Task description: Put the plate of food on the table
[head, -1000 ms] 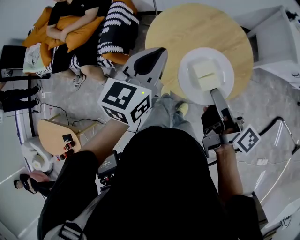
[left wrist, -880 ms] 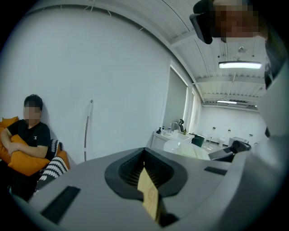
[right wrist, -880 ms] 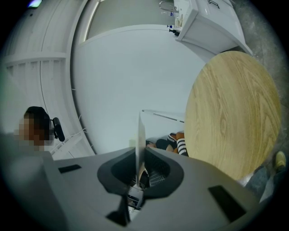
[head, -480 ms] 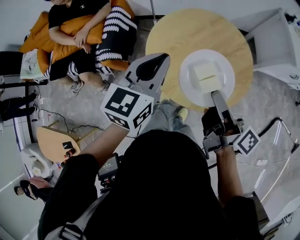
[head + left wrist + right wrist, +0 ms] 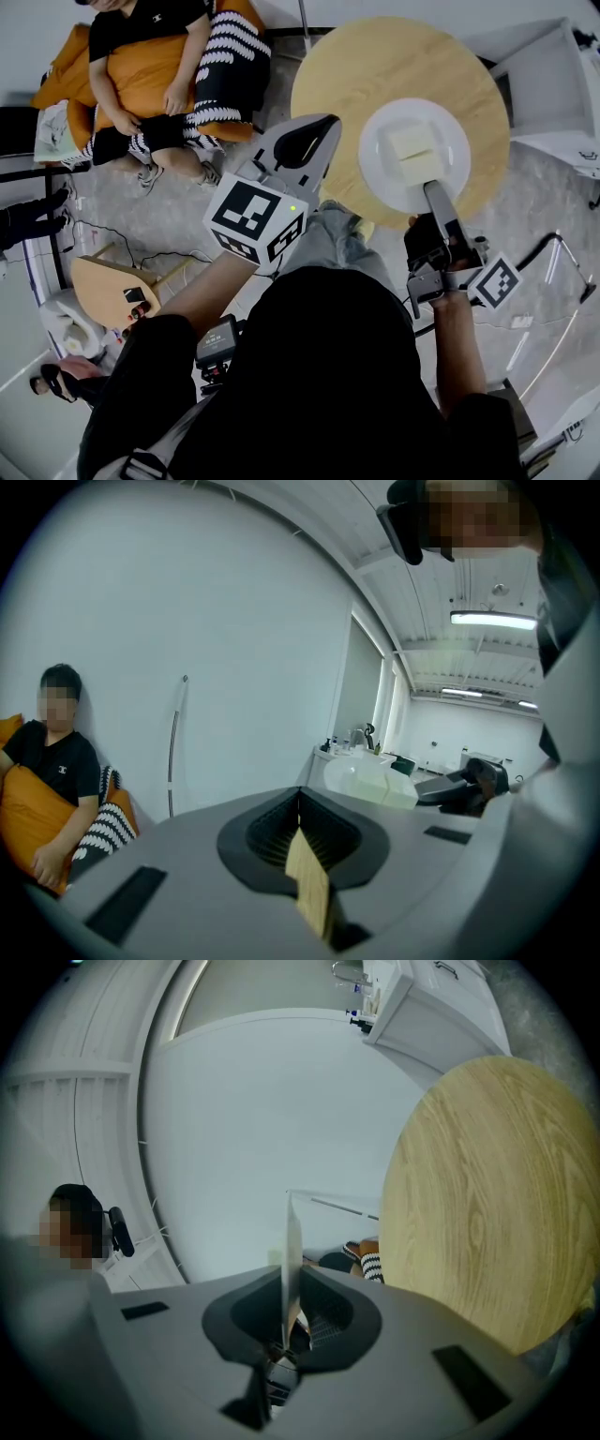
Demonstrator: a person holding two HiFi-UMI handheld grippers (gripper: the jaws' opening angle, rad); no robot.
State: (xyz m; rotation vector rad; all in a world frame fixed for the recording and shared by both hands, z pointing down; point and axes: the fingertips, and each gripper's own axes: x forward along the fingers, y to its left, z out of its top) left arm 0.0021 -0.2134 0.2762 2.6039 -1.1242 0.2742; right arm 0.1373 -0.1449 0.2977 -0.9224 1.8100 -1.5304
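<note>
A white plate (image 5: 414, 155) carrying two pale blocks of food (image 5: 412, 150) hangs over the near right part of the round wooden table (image 5: 375, 66). My right gripper (image 5: 429, 186) is shut on the plate's near rim. In the right gripper view the plate (image 5: 292, 1241) shows edge-on as a thin white blade between the jaws of the right gripper (image 5: 286, 1283), with the table (image 5: 487, 1194) beside it. Whether the plate touches the tabletop I cannot tell. My left gripper (image 5: 330, 122) is shut and holds nothing, left of the plate at the table's near edge. The left gripper view has the plate (image 5: 361, 780) ahead.
A person sits on an orange sofa (image 5: 66, 75) at the far left. A small wooden stool (image 5: 103, 281) stands on the floor at the left. A white cabinet (image 5: 553, 75) stands right of the table. The legs (image 5: 328, 234) of the person holding the grippers are below the table edge.
The plate and right gripper have moved farther in over the table. The left gripper has moved forward towards the table's edge. The seated person has shifted their arms.
</note>
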